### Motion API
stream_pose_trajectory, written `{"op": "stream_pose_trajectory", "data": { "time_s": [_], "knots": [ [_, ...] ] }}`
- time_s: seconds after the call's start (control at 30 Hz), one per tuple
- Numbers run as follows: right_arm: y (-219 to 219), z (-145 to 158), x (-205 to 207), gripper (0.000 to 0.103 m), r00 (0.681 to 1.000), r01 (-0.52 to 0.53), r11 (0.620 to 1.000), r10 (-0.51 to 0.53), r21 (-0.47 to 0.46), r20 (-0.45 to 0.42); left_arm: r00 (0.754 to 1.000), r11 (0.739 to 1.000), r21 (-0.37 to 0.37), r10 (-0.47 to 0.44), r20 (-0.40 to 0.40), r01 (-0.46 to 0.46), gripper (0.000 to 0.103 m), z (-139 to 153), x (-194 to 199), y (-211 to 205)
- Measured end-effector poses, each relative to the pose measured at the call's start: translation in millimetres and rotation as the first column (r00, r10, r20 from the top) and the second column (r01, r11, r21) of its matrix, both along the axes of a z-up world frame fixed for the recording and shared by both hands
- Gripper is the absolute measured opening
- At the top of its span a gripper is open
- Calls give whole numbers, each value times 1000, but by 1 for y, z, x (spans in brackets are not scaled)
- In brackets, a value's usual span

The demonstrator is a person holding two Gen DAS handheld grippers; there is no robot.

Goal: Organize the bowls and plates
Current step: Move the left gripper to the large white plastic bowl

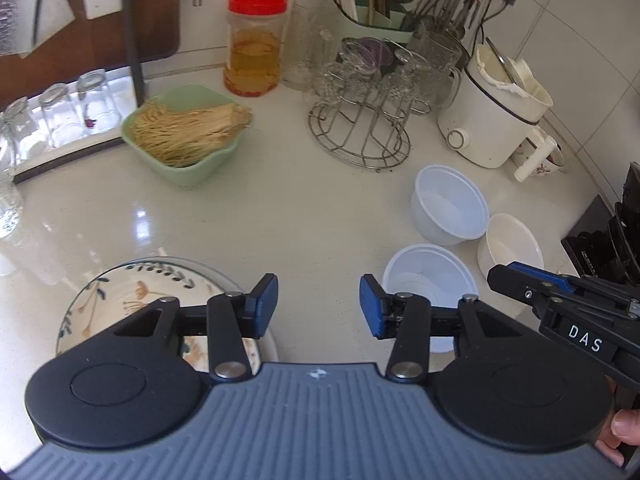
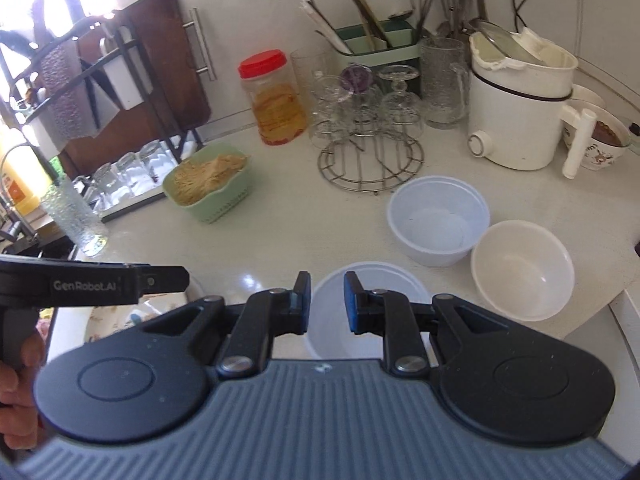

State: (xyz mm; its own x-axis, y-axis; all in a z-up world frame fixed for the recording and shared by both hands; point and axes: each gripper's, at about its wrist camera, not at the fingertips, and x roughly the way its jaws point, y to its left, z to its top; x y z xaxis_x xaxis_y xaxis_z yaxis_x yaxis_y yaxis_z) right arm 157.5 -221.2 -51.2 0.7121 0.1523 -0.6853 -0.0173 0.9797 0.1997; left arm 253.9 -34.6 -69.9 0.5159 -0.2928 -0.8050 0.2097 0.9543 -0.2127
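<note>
The left gripper (image 1: 319, 305) hangs over the white counter (image 1: 304, 216) with its blue pads wide apart and nothing between them. Just to its left, partly under its arm, lies a flowery plate (image 1: 120, 296). Just to its right sits the nearest clear bowl (image 1: 430, 276).

The right gripper (image 2: 327, 301) has its pads close together with only a small gap, and nothing is pinched in them. It hangs right above that same nearest clear bowl (image 2: 360, 280), whose rim shows between and behind the pads.

A bit farther, to the right, stand a second clear bowl (image 2: 438, 220) and a white bowl (image 2: 522, 268), touching each other.

Farther back sit a green dish of dry noodles (image 1: 188, 132), a wire rack of upside-down glasses (image 1: 360, 136) and a white cooker (image 1: 492, 108). At the wall is a jar with a red lid (image 1: 256, 44)
</note>
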Motion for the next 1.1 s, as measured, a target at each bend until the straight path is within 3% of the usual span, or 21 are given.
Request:
{"op": "stream_pose_trajectory", "data": {
  "time_s": [0.1, 0.2, 0.23, 0.67, 0.87, 1.0, 1.1],
  "knots": [
    [-15, -4, 1, 23, 1000, 26, 1000, -26, -5, 1, 999, 999, -8, -47, -2, 47, 61, -7, 9, -16],
    [-29, -9, 0, 46, 998, 60, 998, -60, 12, 2, 997, 997, -22, -80, -14, 80, 61, -15, 16, -30],
    [-33, -12, 0, 48, 997, 73, 997, -73, 23, 4, 996, 996, -27, -86, -25, 85, 61, -19, 19, -34],
    [-53, -62, 16, 47, 994, 85, 996, -83, 27, -70, 974, 991, -75, -121, -193, 108, 60, -74, 50, -57],
    [-57, -72, 21, 46, 992, 95, 995, -92, 34, -83, 966, 989, -68, -147, -215, 135, 53, -84, 53, -67],
    [-57, -78, 25, 36, 992, 89, 996, -85, 29, -94, 965, 988, -29, -154, -210, 152, 51, -85, 54, -74],
    [-54, -82, 28, 27, 992, 74, 997, -72, 19, -100, 962, 986, -35, -169, -215, 165, 43, -85, 55, -78]
  ]
}}
